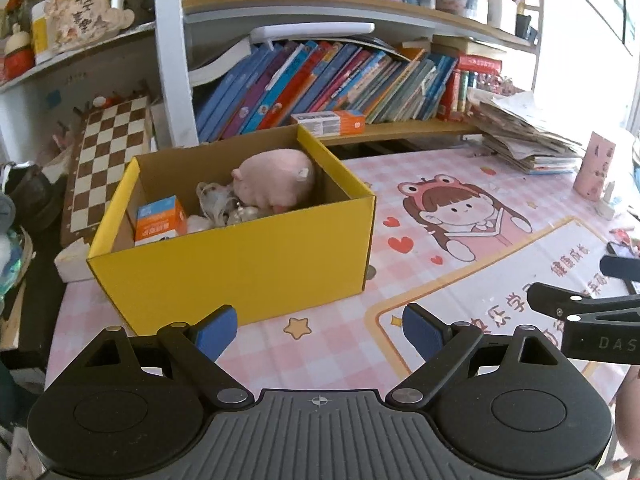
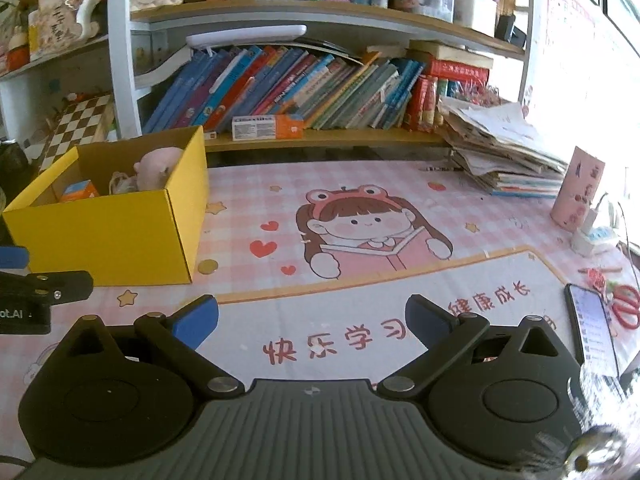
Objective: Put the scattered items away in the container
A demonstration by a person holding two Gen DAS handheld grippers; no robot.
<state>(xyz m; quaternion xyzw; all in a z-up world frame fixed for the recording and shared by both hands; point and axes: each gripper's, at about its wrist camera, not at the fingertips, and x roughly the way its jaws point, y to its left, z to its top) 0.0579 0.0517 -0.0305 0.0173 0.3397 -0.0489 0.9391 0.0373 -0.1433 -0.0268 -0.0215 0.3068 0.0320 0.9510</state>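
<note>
Left claw (image 1: pixel 316 330) sits lowest in its view, blue pads spread wide, nothing between them. It hangs over the pink desk mat (image 1: pixel 320 344), facing the yellow box (image 1: pixel 240 256) dead ahead and slightly left. The box's long axis runs left-right across that claw's line of sight.

Inside the box, left to right: small orange-and-blue carton (image 1: pixel 160 220), a pale tangle of something shiny I can't identify (image 1: pixel 218 204), pink plush pig (image 1: pixel 276 182). So loose items already lie in the container.

Just beside the box's right front corner, a coin (image 2: pixel 208 267) lies flat on the mat, touching or nearly touching the box wall; can't tell which.

Right claw (image 2: pixel 312 322) is also wide open and empty, pointing at the middle of the mat. The coin is ahead and to its left, the box further left again. The left claw is nearer the box; the coin lies between the two.

Far right: paper stack (image 2: pixel 504 152), pink cup (image 2: pixel 576 192), phone (image 2: pixel 592 328), red scissors (image 2: pixel 626 308). Can't tell whether those count as scattered items.

Fits either a mid-task pause or a finished tidy.
</note>
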